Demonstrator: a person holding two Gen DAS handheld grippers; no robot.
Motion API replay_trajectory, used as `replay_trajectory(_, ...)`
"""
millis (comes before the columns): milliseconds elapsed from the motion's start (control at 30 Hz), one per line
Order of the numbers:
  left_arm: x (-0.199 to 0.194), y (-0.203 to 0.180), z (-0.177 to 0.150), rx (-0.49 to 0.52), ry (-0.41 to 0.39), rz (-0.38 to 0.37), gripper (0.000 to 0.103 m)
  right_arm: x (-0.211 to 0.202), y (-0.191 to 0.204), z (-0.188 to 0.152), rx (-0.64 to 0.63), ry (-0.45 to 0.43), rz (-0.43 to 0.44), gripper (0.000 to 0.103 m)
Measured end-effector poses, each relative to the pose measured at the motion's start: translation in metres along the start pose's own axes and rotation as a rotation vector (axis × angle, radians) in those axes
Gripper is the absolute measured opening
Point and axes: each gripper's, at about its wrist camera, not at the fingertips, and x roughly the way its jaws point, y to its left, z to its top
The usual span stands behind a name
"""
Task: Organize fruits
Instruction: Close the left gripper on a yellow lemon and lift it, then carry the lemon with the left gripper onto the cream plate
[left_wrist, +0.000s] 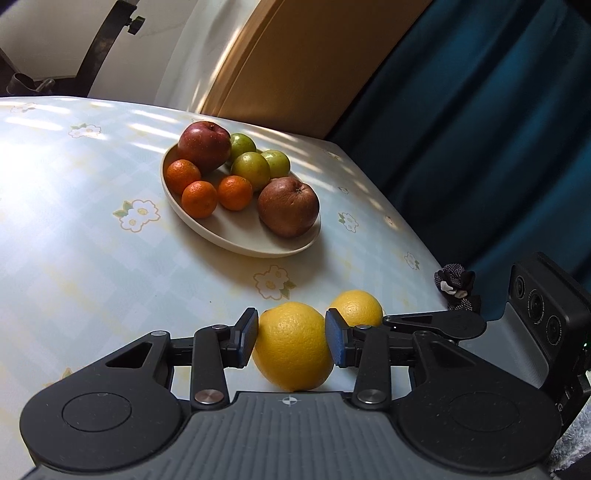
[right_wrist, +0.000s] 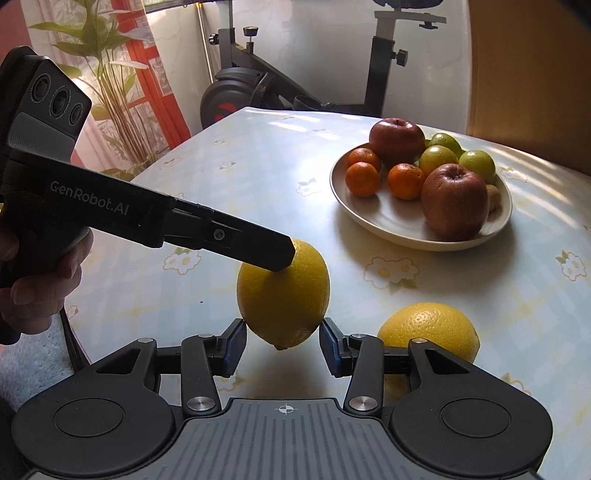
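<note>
My left gripper (left_wrist: 291, 341) is shut on a yellow lemon (left_wrist: 293, 345) and holds it just above the table; in the right wrist view the same lemon (right_wrist: 283, 293) hangs from the left gripper's fingers (right_wrist: 266, 251). My right gripper (right_wrist: 283, 349) is open, its pads on either side of the lemon's lower tip without touching it. A second yellow citrus (right_wrist: 430, 330) lies on the table to the right, also in the left wrist view (left_wrist: 356, 307). The beige plate (left_wrist: 236, 236) holds red apples, tangerines and green fruits.
The flowered tablecloth (left_wrist: 74, 240) covers the table. A dark blue curtain (left_wrist: 480, 129) hangs past the table's right edge. A small dark cloth item (left_wrist: 456, 284) sits at that edge. An exercise bike (right_wrist: 258, 88) and a plant (right_wrist: 110, 74) stand beyond the far side.
</note>
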Motion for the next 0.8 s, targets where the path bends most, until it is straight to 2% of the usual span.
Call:
replay_trajectory(467,-0.005,-0.012,0.067,0.074,-0.098,0.048,0.042,-0.004,-0.021,0.068,-0.09,-0.1,-0.061,0.04)
replay_trajectory(600,0.007,-0.006,0.084,0.061,-0.095,0.043,0.042,0.004,-0.035,0.082,-0.099,-0.1,-0.073,0.04)
replay_trajectory(800,0.028,0.009,0.094,0.033,-0.054,0.037,0.042,0.026,-0.054,0.087,-0.098,-0.062,-0.076,0.04)
